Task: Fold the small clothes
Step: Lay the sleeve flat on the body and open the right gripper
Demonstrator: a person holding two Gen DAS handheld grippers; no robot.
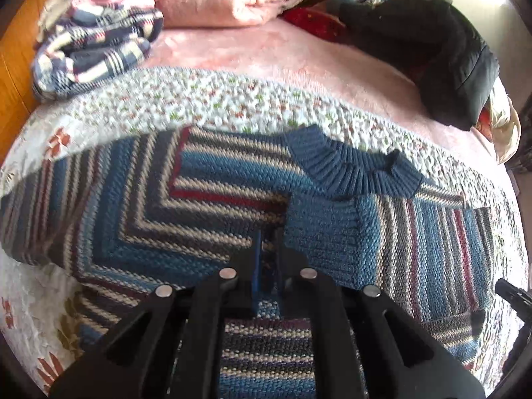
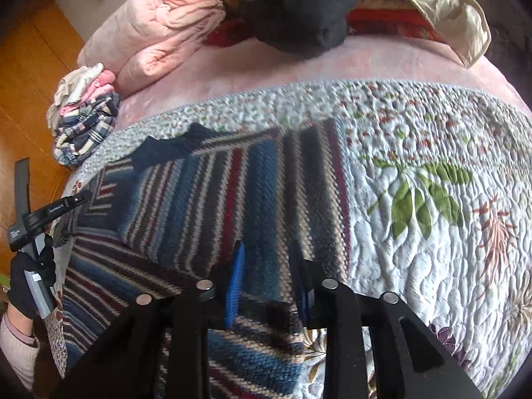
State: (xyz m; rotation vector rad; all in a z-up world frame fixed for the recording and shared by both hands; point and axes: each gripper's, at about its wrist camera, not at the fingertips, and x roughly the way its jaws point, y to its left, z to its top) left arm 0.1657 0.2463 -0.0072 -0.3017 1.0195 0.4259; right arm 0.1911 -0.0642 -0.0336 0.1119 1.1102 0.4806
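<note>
Floral quilt (image 2: 432,173) over pink bed sheet (image 1: 299,63); folded pink blanket (image 1: 226,3), plaid clothes pile (image 1: 93,50), black jacket (image 1: 432,56) at back; wood floor (image 2: 30,76) left.

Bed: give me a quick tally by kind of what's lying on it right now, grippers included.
Striped sweater being folded: 1
Stack of folded clothes: 1
Pink folded blanket: 1
Black jacket: 1
Floral quilt underneath: 1
Grippers: 2, left gripper and right gripper
Total: 7
</note>
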